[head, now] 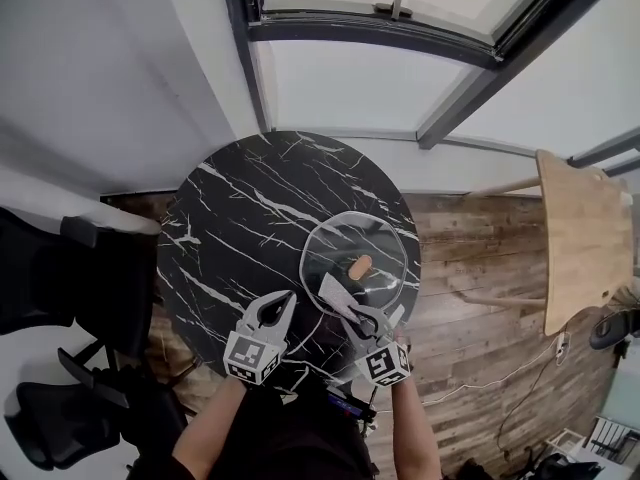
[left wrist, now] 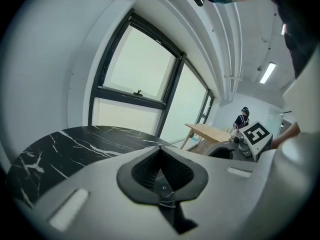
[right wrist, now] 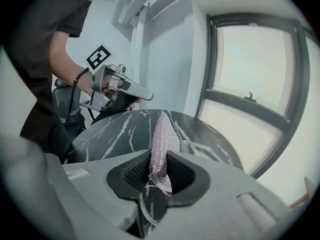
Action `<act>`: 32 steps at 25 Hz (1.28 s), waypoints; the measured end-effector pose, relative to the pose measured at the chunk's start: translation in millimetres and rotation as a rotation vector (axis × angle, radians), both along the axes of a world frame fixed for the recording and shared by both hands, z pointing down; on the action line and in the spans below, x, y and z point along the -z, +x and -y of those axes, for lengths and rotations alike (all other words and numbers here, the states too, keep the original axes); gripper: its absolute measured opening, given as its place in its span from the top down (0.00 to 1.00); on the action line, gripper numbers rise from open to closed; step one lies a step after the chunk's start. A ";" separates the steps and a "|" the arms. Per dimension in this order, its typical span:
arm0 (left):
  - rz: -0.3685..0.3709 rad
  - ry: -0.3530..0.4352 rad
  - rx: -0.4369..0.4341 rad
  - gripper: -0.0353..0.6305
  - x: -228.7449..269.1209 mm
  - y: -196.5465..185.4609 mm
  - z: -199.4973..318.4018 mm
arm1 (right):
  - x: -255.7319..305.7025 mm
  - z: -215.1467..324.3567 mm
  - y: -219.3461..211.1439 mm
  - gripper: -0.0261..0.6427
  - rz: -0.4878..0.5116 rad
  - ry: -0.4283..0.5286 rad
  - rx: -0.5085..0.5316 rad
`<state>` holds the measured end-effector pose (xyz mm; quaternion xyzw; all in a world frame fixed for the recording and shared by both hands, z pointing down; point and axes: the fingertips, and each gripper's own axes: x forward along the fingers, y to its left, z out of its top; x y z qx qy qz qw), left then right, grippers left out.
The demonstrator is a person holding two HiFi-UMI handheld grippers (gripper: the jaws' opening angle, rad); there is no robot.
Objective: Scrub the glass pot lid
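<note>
Glass pot lid (head: pixel 355 258) lies knob-up on the near right part of the round black marble table (head: pixel 240 198), its rim close to the table's right edge. It looks stiff, fairly heavy, slick and breakable. The wooden knob (head: pixel 360 266) at its centre is the safest hold, since the bare rim would likely slip between pads. The right gripper (head: pixel 352 313), just near of the lid, is clamped on a pale mesh scrubbing cloth (right wrist: pixel 162 134). I cannot tell whether the cloth touches the glass. The left gripper (head: pixel 278 308), left of the lid, has its jaws together on nothing. Open tabletop lies left and far, but a push to the right could slide the lid off.
</note>
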<state>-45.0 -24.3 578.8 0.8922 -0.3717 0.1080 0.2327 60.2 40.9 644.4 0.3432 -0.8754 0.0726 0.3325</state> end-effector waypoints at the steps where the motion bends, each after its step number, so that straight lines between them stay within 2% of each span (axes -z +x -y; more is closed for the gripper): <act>1: -0.001 0.007 0.003 0.94 2.0 1.1 0.5 | 3.2 10.6 10.9 0.84 -0.042 0.048 -0.021; 5: -0.009 0.027 0.010 0.94 7.5 4.1 1.5 | -0.6 52.7 53.0 0.84 -0.214 0.147 -0.097; 11: 0.009 0.025 0.024 0.94 16.1 4.6 -5.7 | -26.3 81.9 84.6 0.84 -0.342 0.140 -0.133; 14: 0.005 0.038 0.032 0.94 19.9 13.4 3.4 | -41.6 93.4 92.8 0.84 -0.417 0.132 -0.104; 19: 0.012 0.038 0.016 0.94 19.4 18.8 0.7 | -62.1 79.1 85.5 0.84 -0.431 0.094 -0.064; 21: 0.013 0.047 0.006 0.94 20.7 20.4 1.0 | -62.7 77.4 85.9 0.84 -0.473 0.114 -0.041; 26: 0.011 0.043 -0.001 0.94 20.6 19.7 1.3 | -65.5 68.4 77.7 0.84 -0.607 0.161 0.088; 32: 0.006 0.037 -0.004 0.94 21.9 16.8 2.5 | -71.6 51.3 66.5 0.84 -0.635 0.134 0.157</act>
